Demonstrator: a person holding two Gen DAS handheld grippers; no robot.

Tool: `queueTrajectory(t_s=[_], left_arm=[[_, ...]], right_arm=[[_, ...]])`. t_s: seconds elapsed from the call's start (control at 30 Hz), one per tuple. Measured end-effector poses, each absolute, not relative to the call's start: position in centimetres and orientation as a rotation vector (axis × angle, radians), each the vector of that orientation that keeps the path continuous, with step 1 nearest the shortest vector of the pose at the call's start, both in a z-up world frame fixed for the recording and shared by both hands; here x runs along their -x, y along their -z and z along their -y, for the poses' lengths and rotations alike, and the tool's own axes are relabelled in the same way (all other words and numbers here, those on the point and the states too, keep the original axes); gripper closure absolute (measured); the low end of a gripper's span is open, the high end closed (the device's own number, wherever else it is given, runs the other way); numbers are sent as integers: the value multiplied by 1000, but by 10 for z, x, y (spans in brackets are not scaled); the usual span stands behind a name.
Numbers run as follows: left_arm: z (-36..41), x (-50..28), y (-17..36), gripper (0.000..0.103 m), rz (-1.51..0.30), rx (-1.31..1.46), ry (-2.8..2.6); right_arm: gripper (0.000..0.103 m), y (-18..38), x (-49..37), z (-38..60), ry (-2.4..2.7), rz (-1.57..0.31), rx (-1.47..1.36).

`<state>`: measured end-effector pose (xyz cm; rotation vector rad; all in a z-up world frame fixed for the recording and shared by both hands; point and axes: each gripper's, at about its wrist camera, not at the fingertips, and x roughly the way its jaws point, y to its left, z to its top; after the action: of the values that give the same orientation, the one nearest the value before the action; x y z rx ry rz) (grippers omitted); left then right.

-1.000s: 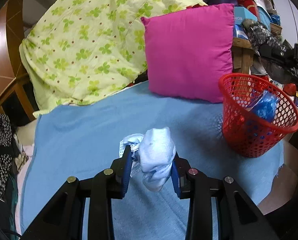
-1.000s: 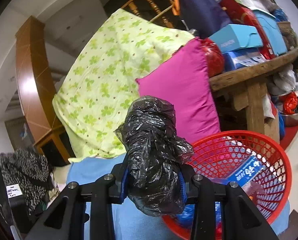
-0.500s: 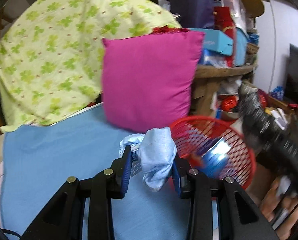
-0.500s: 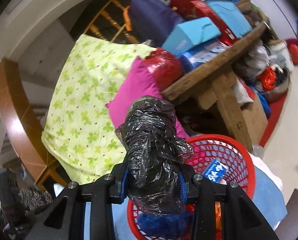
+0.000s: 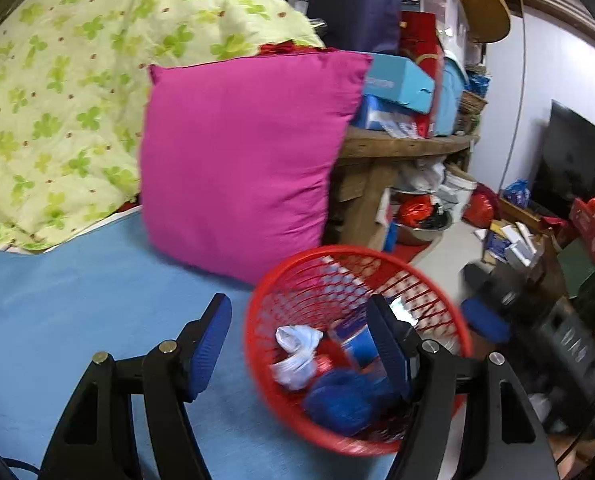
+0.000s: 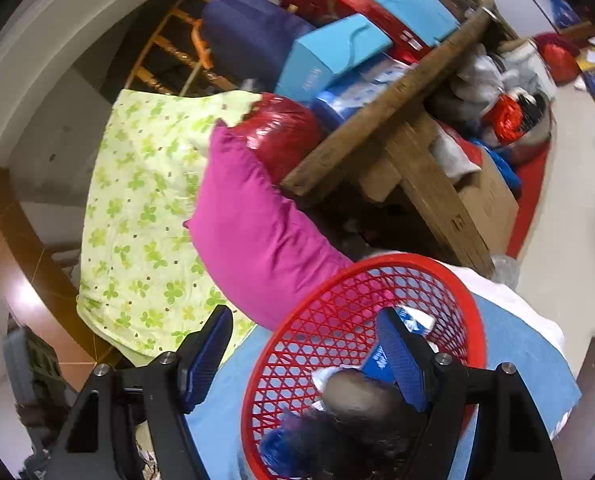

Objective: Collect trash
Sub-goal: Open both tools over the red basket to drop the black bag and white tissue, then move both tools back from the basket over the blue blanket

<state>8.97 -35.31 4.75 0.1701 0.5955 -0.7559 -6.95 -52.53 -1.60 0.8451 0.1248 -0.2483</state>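
Observation:
A red mesh basket (image 5: 257, 312) stands on the blue sheet (image 5: 77, 300), holding blue wrappers. My left gripper (image 5: 297, 304) hangs over its near rim, jaws opening, pads touching nothing. The pale blue-white cloth wad (image 5: 297, 356) lies inside the basket below them. My right gripper (image 6: 304, 316) is over the same basket (image 6: 417, 260), its jaws also opening and empty. The black plastic bag (image 6: 361, 420) is a blur inside the basket beneath it. In the left wrist view the right gripper's blue pad (image 5: 485, 320) shows blurred beside the basket.
A magenta pillow (image 5: 237, 160) leans just behind the basket, against a green-flowered quilt (image 5: 57, 100). A wooden table (image 5: 397, 148) piled with boxes stands behind on the right. Bags, books and a bowl litter the floor (image 5: 437, 256) past the bed's edge.
Both grippers have opened and let go. The cloth wad and the black bag have dropped into the red basket. The left gripper swung right until it was over the basket.

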Motion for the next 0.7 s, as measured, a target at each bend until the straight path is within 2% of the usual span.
queueTrajectory(t_s=[0.13,0.3,0.4,0.53,0.67,0.7], left_arm=[[305,-96,-31,30,-617,-190,637],[211,-110,19,28,-652,-233,378],[146,-132,62,28,-735,-211,192],[64,-170,113,28,-890,-15,-41],[32,-189,150,27,-934,50,-77],[30,-189,156,21,-895,15,-62]], right_arm=[[25,-10,69,483,205,-60,-616],[25,-25,51,405,23,-66,-311],[25,-13,19,344,-124,-190,-160],[25,30,-47,298,-167,-456,-113],[25,74,-102,279,-81,-588,-28],[25,85,-113,277,-59,-606,-15]])
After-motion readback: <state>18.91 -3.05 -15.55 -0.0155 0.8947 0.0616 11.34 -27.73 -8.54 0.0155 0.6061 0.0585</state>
